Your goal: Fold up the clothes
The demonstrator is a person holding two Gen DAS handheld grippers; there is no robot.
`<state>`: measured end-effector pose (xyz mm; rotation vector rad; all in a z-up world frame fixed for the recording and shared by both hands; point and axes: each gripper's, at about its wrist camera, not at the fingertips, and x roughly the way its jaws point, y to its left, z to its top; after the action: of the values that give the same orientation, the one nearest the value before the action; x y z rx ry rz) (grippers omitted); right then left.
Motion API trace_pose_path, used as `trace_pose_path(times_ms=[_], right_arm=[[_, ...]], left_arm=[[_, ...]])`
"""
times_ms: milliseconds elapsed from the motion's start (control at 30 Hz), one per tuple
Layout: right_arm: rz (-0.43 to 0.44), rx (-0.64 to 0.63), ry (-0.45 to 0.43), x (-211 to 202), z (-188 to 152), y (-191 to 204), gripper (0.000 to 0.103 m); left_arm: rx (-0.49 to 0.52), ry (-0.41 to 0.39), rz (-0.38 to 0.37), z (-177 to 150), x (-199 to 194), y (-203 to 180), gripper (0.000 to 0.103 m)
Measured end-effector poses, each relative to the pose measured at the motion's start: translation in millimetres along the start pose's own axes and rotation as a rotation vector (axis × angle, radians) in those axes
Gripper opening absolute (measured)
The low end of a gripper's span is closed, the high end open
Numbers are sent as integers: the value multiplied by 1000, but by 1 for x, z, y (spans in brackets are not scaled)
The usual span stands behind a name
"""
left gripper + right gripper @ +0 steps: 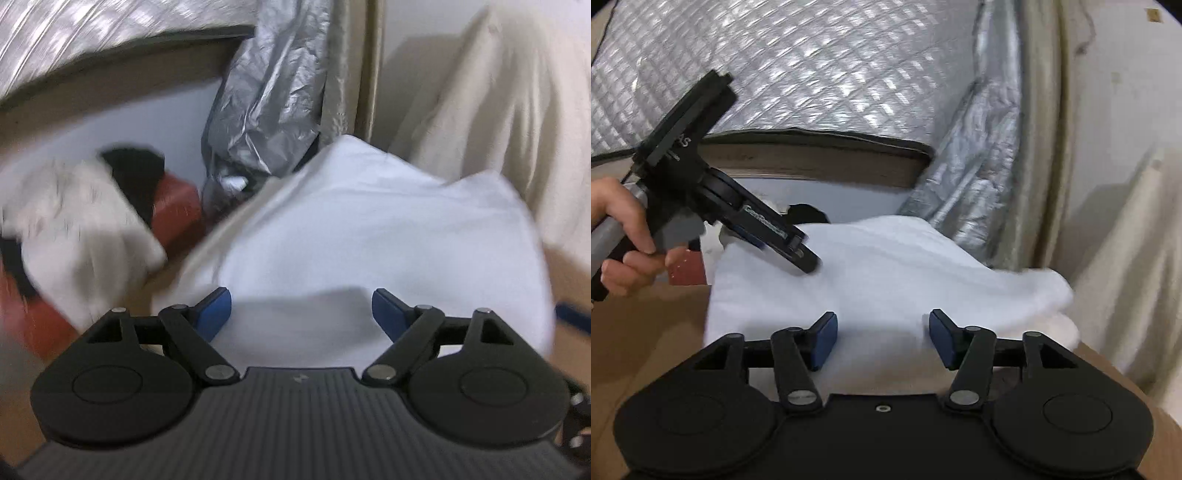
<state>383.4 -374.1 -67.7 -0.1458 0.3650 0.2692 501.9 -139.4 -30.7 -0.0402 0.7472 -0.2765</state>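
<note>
Hovering over the white garment [886,266], both jaws spread and empty.
Its long axis ran left-right; the right gripper [882,339] sat nearer its near edge than the left gripper [301,314].

The white folded cloth [886,273] fills the middle of the brown surface [646,332], directly ahead of both claws. Bare surface lies open to its near left. The left claw [798,254], in a hand [624,243], hangs over the cloth's far left edge. A quilted silver cover [812,74] walls off the far side; cream fabric [1126,240] blocks the right. A blurred clothes pile [74,229] crowds the far left.
</note>
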Motion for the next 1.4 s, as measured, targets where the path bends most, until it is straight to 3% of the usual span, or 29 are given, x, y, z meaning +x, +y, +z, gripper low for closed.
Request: trace_pose_path(times_ms=[100,133,233,267,367,467,600,800,1067,1400], right_arm=[[-8,97,-38,-48,5,-14,62],[-5,110,-61,-66,7,-14,68],[-32,119,-70,-105,12,-9,78],[-29,127,-67,-117,11,-5,79],[25,137,-83,-141,4,1,86],[15,162,-91,-164,-6,4,91],[-27,171,-73,-197,-17,11,91],[-116,213,-6,-240,-38,14,93],[-192,344,96,-274,-85,19,93],[-253,372,125,-303,-106,16,93]], left_arm=[[-52,-56,-46,-27,-57,-21,88],[-60,-67,-5,-36,-76,-32,89],[-123,-127,-6,-70,-125,-53,103],[-151,-147,-35,-82,-140,-60,103],[-92,-160,-26,-110,-169,-86,103],[-28,-186,54,-135,-191,-113,103],[-55,-181,96,-158,-209,-134,103],[13,-172,149,-190,-232,-162,103],[102,-57,231,-223,-234,-164,103],[149,-42,234,-250,-252,-173,103]])
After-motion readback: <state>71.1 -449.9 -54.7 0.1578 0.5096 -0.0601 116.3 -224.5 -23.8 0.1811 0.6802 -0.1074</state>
